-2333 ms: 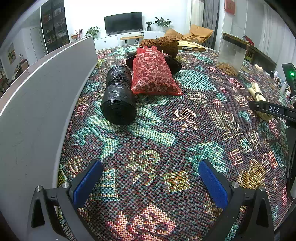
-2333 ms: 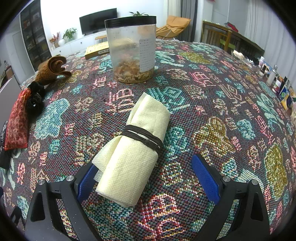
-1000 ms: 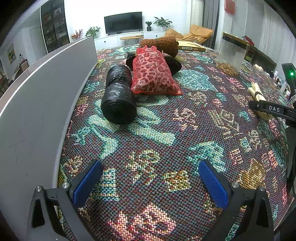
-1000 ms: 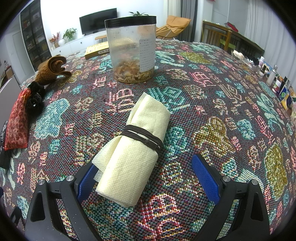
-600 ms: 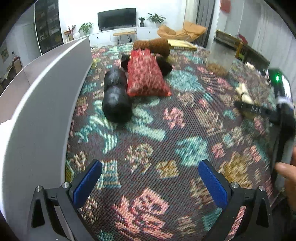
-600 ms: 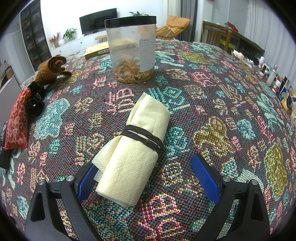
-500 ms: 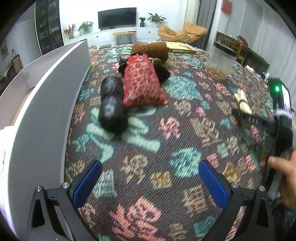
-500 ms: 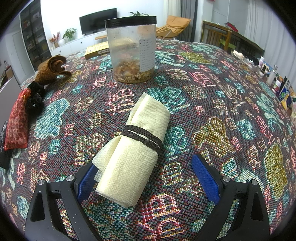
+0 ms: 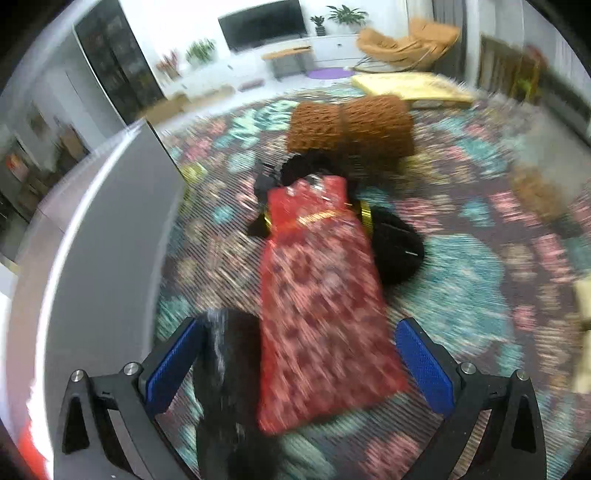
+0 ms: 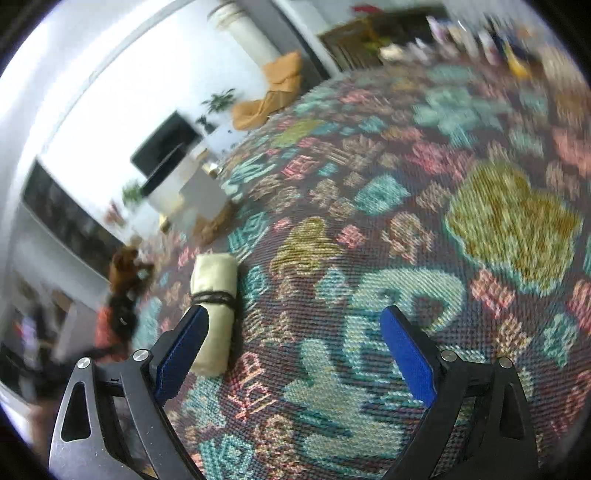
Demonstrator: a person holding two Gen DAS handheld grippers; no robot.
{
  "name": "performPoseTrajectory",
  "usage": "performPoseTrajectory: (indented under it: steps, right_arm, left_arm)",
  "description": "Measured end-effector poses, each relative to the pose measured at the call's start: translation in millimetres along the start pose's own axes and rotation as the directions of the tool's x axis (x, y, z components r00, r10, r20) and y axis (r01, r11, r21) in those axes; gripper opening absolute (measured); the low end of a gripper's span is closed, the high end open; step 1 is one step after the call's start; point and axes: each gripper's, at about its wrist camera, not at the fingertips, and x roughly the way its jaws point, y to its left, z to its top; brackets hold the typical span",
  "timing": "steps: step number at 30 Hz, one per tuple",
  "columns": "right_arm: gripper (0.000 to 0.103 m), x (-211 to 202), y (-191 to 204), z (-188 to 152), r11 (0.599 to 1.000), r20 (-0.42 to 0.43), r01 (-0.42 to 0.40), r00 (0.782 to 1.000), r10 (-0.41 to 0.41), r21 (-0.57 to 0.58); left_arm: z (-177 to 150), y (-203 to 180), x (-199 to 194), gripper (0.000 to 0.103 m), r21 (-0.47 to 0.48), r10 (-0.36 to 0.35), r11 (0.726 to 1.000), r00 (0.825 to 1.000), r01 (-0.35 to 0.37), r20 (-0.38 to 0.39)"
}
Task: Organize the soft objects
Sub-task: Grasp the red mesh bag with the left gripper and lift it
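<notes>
Left gripper (image 9: 299, 365), jaws spread wide, frames a red patterned pouch (image 9: 321, 306) and black roll (image 9: 229, 387) at six o'clock; brown knit roll (image 9: 351, 125) at twelve. Right gripper (image 10: 291, 350), spread and empty; cream cloth roll (image 10: 214, 295) just outside its left finger at nine o'clock. No writing readable on the patterned tablecloth (image 10: 443, 184).

Patterned tablecloth (image 10: 498, 221) under soft bundles (image 9: 325, 310)

A home's living room: television (image 9: 264, 23); armchair (image 9: 402, 40) (orange); houseplants (image 9: 345, 14).
</notes>
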Motion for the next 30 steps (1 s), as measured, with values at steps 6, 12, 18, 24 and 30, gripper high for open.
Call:
performPoseTrajectory:
  steps: [6, 12, 18, 24, 30]
  right_arm:
    - [0.096, 21.9, 50.8, -6.3, 0.980, -0.131, -0.063, 0.991, 0.039, -0.188]
    - [0.095, 76.8, 121.2, -6.5, 0.900, -0.329, -0.034, 0.936, -0.124, -0.435]
    - [0.034, 97.4, 124.9, -6.0, 0.837, -0.379, 0.011, 0.888, -0.259, -0.548]
    - [0.034, 64.7, 90.6, 43.8, 0.873, -0.280, 0.071, 0.932, -0.230, -0.482]
    - [0.034, 68.0, 55.1, 87.8, 0.902, -0.248, 0.124, 0.938, -0.242, -0.413]
  left_arm:
    - [-4.8, -10.6, -2.2, 0.101, 0.077, -0.012, 0.997, 0.999, 0.008, 0.046]
    - [-0.7, -2.8, -31.1, 0.038, 0.092, -0.359, 0.930, 0.933, 0.357, 0.009]
    - [-7.3, 7.7, -43.6, 0.096, 0.124, -0.290, 0.952, 0.954, 0.280, 0.070]
    - [-11.8, -6.0, -26.1, 0.096, 0.064, -0.237, 0.970, 0.971, 0.236, 0.014]
    - [-1.9, -29.3, -2.8, 0.103, 0.027, 0.006, 1.000, 0.999, -0.008, 0.046]
